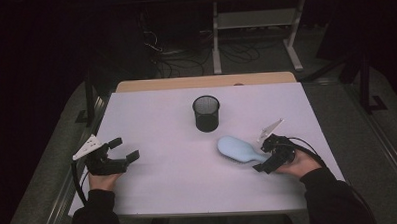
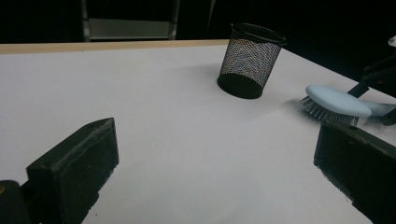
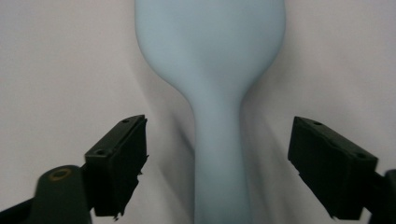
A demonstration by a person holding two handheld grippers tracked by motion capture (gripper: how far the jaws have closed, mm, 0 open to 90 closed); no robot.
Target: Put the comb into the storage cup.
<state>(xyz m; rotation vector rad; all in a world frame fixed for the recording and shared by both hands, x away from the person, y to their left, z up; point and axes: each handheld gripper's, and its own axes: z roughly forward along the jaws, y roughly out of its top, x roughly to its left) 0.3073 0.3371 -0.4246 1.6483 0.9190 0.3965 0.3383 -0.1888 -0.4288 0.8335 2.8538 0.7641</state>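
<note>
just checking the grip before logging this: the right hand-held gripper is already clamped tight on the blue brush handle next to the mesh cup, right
Not quite. The right hand-held gripper is open: its jaws stand either side of the blue brush handle with clear gaps, as the right gripper view shows. The rest holds; the brush lies next to the mesh cup.

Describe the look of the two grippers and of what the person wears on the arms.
Both the left gripper and the right gripper are black, each with two blocky rectangular jaws; small screw holes show on the right one's jaws in its own view. Each carries a pale grey three-cornered plate on top and trails a black cable. The person wears dark long sleeves.
</note>
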